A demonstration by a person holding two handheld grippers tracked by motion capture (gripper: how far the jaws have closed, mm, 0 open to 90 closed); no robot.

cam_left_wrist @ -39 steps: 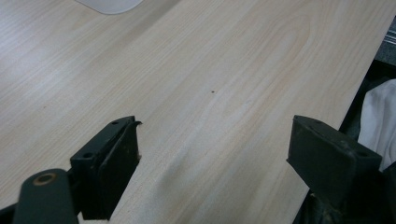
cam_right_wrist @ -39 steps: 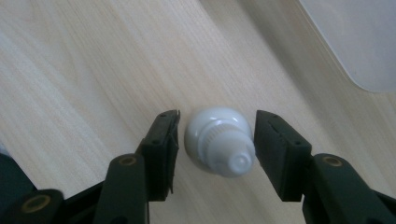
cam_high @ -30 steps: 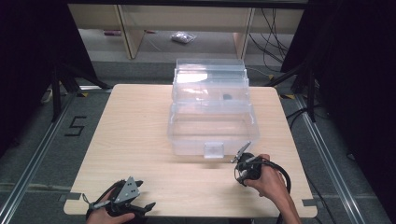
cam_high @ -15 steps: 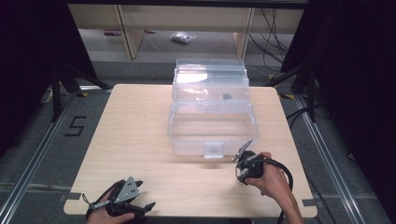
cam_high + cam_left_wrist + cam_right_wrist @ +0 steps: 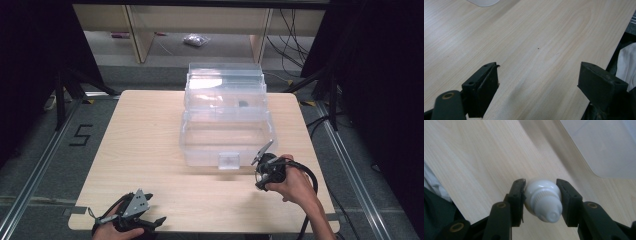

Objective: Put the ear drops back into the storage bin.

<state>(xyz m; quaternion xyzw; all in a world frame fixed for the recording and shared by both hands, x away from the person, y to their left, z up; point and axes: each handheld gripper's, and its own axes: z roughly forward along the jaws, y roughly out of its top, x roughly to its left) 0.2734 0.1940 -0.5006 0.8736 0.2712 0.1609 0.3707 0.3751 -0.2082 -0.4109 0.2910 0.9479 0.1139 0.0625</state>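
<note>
My right gripper [image 5: 541,184] is shut on a white tube [image 5: 543,201], pinching it just behind its ribbed screw cap, which points back at the camera. In the high view this gripper [image 5: 262,168] sits at the table's front right, and the tube's flat grey end [image 5: 264,150] slants up toward the front right corner of a clear plastic box [image 5: 225,135]. The box stands mid-table with its lid raised at the back. At the front left edge my left gripper [image 5: 154,223] rests low; its jaws [image 5: 539,67] stand wide apart over bare wood, holding nothing.
The light wooden table [image 5: 145,145] has open room left of the box and along the front. A small latch tab [image 5: 229,160] juts from the box's front wall. Behind the table stand wooden shelf legs [image 5: 137,35] and cables on the floor.
</note>
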